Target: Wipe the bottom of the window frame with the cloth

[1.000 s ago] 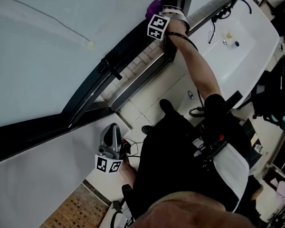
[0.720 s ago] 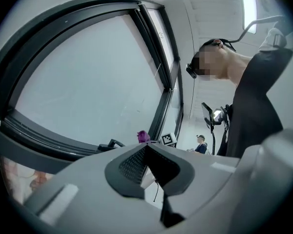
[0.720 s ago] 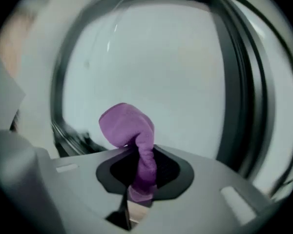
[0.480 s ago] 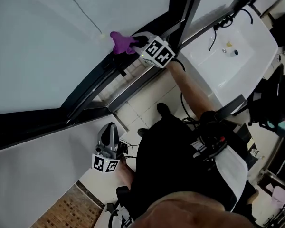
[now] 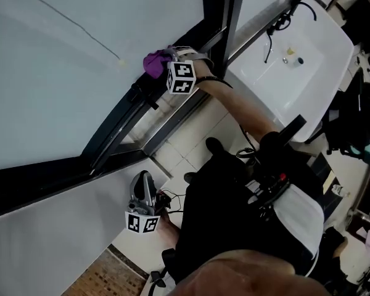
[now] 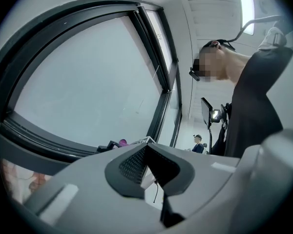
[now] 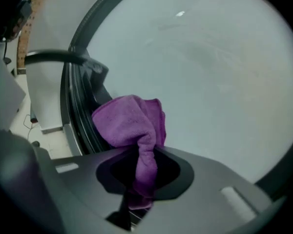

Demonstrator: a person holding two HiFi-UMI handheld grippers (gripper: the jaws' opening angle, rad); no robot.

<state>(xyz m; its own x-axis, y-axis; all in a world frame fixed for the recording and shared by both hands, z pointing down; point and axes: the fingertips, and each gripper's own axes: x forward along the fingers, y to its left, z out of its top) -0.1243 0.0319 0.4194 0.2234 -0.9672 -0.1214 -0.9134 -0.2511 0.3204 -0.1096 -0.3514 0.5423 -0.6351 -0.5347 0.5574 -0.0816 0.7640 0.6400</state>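
Dark window frame [image 5: 120, 121] below pale glass [image 5: 55, 85], purple cloth [image 5: 152, 62] at its rail.
Right claw [image 7: 142, 172] pinches the fuzzy, bunched cloth; left claw [image 6: 147, 159] hangs low, jaws together, empty.

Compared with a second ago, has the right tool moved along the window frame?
Yes. The right tool, gripping the cloth, slid away from the vertical post toward the window handle.

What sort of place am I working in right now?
Likely a washroom or utility room: a white sink stands over a tiled floor, next to a large dark window frame with the purple cloth at it.
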